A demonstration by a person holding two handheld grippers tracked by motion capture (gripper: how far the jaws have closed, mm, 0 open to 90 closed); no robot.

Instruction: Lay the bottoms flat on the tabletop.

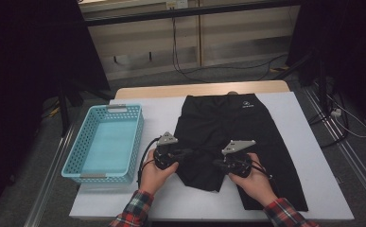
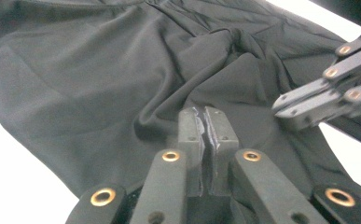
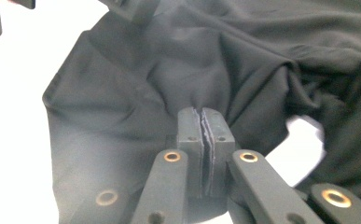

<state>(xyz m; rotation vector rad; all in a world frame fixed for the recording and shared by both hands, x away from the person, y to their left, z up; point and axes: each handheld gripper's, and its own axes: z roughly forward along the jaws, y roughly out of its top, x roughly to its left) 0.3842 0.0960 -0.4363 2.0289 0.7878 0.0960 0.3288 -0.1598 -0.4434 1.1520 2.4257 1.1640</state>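
Both tools pinching black shorts; small white waistband logo, perhaps lettering.

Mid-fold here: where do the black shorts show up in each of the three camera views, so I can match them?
High view: the black shorts lie flat at table centre, right of the blue basket.
Left gripper view: their fabric spreads across the upper frame, bunched where the left tongs pinch it.
Right gripper view: they spread over the centre and right, gathered at the right tongs.
Shared landmark: the white table cover bordering the fabric.
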